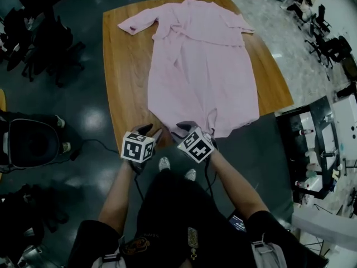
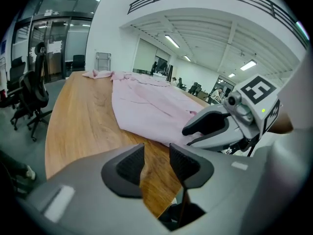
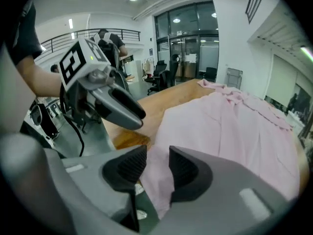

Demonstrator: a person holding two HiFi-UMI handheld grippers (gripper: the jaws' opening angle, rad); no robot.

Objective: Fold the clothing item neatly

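Pink garment [image 1: 201, 71], spread on wooden table [image 1: 122, 80]

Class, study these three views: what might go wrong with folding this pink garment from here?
The left hand-held gripper stands open over bare table, beside the hem; closing there would likely miss the garment. The right hand-held gripper has hem cloth between open jaws, unpinched; it may slip off the edge.
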